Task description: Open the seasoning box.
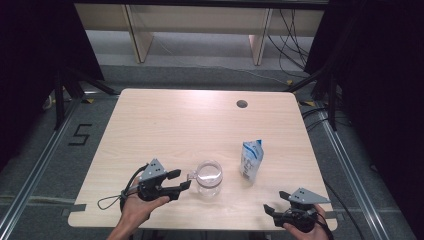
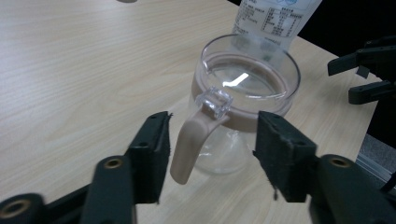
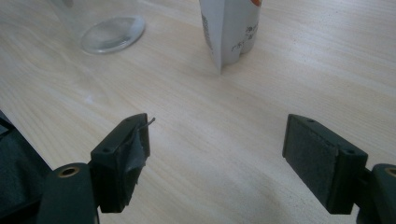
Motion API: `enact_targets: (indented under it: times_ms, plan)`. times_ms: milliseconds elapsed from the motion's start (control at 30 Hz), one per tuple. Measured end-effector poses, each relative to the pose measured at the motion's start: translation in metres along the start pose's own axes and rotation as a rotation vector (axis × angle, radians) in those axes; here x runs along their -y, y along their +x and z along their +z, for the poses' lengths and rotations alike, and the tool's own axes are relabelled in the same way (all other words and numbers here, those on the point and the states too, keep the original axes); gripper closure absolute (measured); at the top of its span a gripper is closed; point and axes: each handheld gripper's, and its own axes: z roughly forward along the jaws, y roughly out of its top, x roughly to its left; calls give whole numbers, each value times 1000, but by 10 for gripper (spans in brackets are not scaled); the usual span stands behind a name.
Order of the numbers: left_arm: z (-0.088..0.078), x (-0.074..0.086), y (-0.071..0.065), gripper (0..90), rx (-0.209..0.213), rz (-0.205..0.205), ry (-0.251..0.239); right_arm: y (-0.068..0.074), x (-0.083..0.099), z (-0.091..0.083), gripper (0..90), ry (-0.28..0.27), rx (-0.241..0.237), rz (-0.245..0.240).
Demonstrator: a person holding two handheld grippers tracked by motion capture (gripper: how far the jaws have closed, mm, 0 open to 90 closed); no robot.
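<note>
A clear glass jug (image 1: 208, 178) with a beige handle (image 2: 191, 140) and a clear lid stands near the table's front middle. My left gripper (image 1: 183, 179) reaches it from the left and is open. In the left gripper view the jaws (image 2: 212, 135) stand on either side of the handle; the left pad is close to it and the right pad is apart. A white and blue stand-up pouch (image 1: 251, 161) is upright to the right of the jug (image 2: 247, 88). My right gripper (image 1: 274, 201) is open and holds nothing at the front right edge, its jaws (image 3: 217, 140) over bare wood short of the pouch (image 3: 231, 28).
The light wooden table (image 1: 165, 125) has a round cable hole (image 1: 242, 104) at the back right. Its front edge runs just under both hands. Dark stands and cables flank the table on the floor. The far half of the tabletop is bare wood.
</note>
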Motion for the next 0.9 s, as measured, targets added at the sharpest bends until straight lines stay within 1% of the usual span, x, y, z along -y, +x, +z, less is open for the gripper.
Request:
enact_targets:
  times_ms: [33, 67, 100, 133, 167, 200, 233, 267, 300, 333, 367, 400, 433, 467, 500, 533, 567, 600, 633, 667, 700, 733, 767, 800, 833, 867, 900]
  plan:
    - [0, -3, -2, 553, -1, 10, -20, 0, 0, 1, 240, -2, -2, -9]
    - [0, -3, -2, 588, -1, 10, -20, 0, 0, 1, 240, -2, -2, -9]
    - [1, -6, -4, 624, -10, 15, -32, 0, -1, 1, 240, -2, 5, -22]
    - [1, -6, -4, 657, -10, 15, -32, 0, -1, 1, 240, -2, 5, -22]
    - [0, -7, -5, 657, -6, 14, -42, -1, -2, 1, 240, -7, 1, -51]
    - [0, -10, -4, 716, -6, 34, -51, 3, -2, 0, 241, 8, -5, -16]
    - [-1, -12, -6, 743, -16, 38, -52, 3, -2, 0, 241, 7, -9, -22]
    - [-3, -17, -6, 768, -15, 60, -61, 3, -2, 1, 241, -1, -6, -21]
    - [-3, -19, -6, 790, -12, 64, -73, 3, -2, 1, 241, 6, -6, -23]
    - [-3, -19, -6, 808, -12, 64, -73, 3, -2, 0, 241, 10, -5, -25]
    - [-4, -21, -6, 808, -19, 70, -69, 3, -2, 0, 241, 10, -5, -25]
    - [-3, -24, -6, 830, -19, 78, -76, 1, -2, 1, 241, -1, -8, -42]
    - [-3, -24, -6, 838, -19, 78, -76, 1, -2, 1, 241, -1, -8, -42]
    - [-2, -26, -6, 838, -16, 75, -79, 4, -2, 0, 241, 11, -7, -16]
    - [0, -27, -7, 850, -15, 77, -80, 4, -2, 1, 243, -1, -9, -26]
    - [1, -28, -7, 854, -17, 81, -75, 3, -3, 2, 246, -3, 0, -51]
    - [3, -28, -6, 858, -12, 83, -75, 2, -3, 2, 248, -2, -3, -65]
    - [3, -28, -6, 861, -12, 83, -75, 3, -3, 3, 248, -4, -15, -57]
    - [6, -29, -6, 864, -10, 85, -73, 4, -3, 3, 248, -2, -16, -55]
    - [7, -29, -6, 866, -17, 86, -65, 4, -3, 3, 253, 2, -11, -61]
    - [8, -29, -6, 868, -12, 76, -66, 5, -3, 3, 257, -2, -11, -52]
    - [8, -29, -6, 871, -12, 76, -66, 6, -4, 3, 259, 4, -12, -59]
    - [9, -29, -5, 873, -11, 86, -60, 7, -4, 3, 261, -5, -13, -61]
    - [10, -28, -6, 873, -16, 77, -57, 7, -4, 3, 261, -5, -13, -61]
    - [12, -27, -5, 879, -14, 85, -46, 10, -5, 3, 271, -2, -18, -55]
    - [12, -27, -5, 881, -14, 85, -46, 10, -5, 3, 271, -2, -18, -55]
    - [12, -26, -4, 883, -15, 73, -40, 11, -6, 6, 273, -9, -21, -91]
